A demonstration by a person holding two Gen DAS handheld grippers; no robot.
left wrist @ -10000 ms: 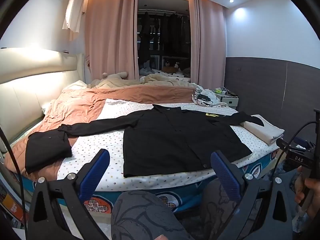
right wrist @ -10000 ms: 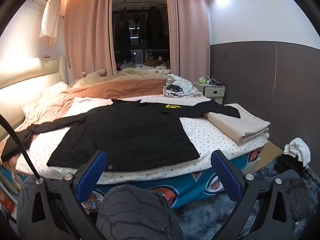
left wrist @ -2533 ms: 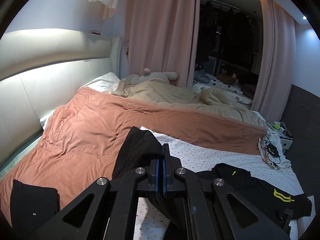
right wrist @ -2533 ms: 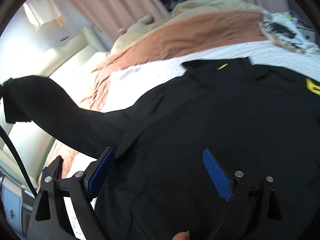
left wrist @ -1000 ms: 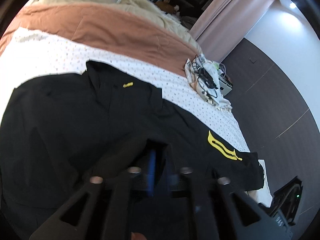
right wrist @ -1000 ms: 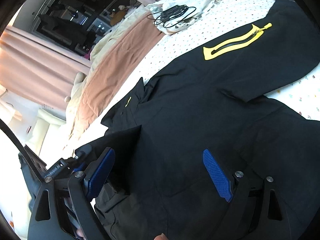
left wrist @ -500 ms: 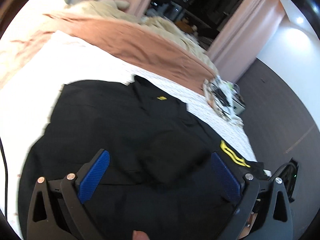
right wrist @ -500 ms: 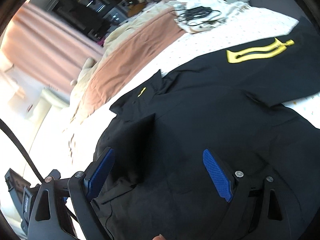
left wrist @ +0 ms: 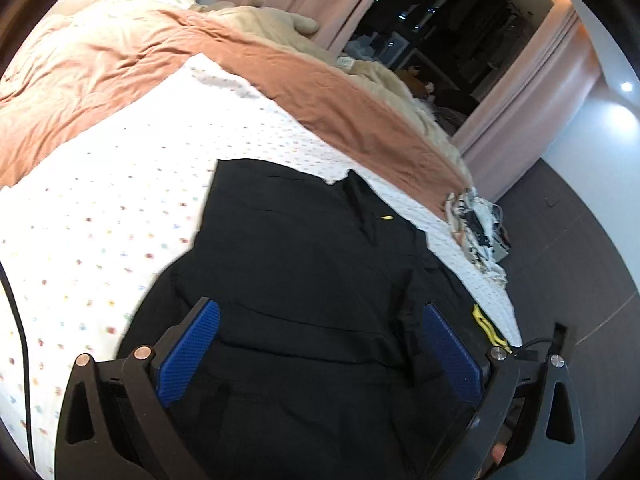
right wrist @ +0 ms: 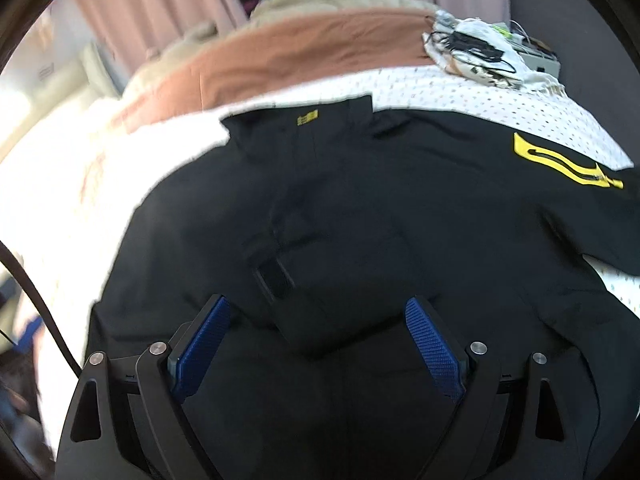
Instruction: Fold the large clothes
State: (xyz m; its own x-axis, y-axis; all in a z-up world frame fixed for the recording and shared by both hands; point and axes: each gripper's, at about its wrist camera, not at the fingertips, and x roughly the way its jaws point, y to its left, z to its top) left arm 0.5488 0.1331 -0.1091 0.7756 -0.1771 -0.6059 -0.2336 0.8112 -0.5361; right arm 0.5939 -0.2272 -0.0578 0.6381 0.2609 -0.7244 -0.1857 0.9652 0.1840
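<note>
A large black jacket (left wrist: 304, 256) lies flat on the bed, collar toward the far side; it also fills the right wrist view (right wrist: 360, 208). Its left sleeve is folded in across the body (right wrist: 288, 280). The right sleeve with a yellow mark (right wrist: 560, 160) still lies stretched out to the right. My left gripper (left wrist: 320, 344) is open and empty just above the jacket's lower half. My right gripper (right wrist: 320, 340) is open and empty above the folded-in sleeve.
The bed has a white dotted sheet (left wrist: 100, 220) and a rust-brown duvet (left wrist: 300, 80) pushed to the far side. A heap of white cloth and cables (right wrist: 476, 52) sits at the bed's far right corner. Pink curtains (left wrist: 520, 92) hang behind.
My left gripper carried the left sleeve over onto the jacket's body, then opened and let it go. Both grippers have shifted over the jacket since.
</note>
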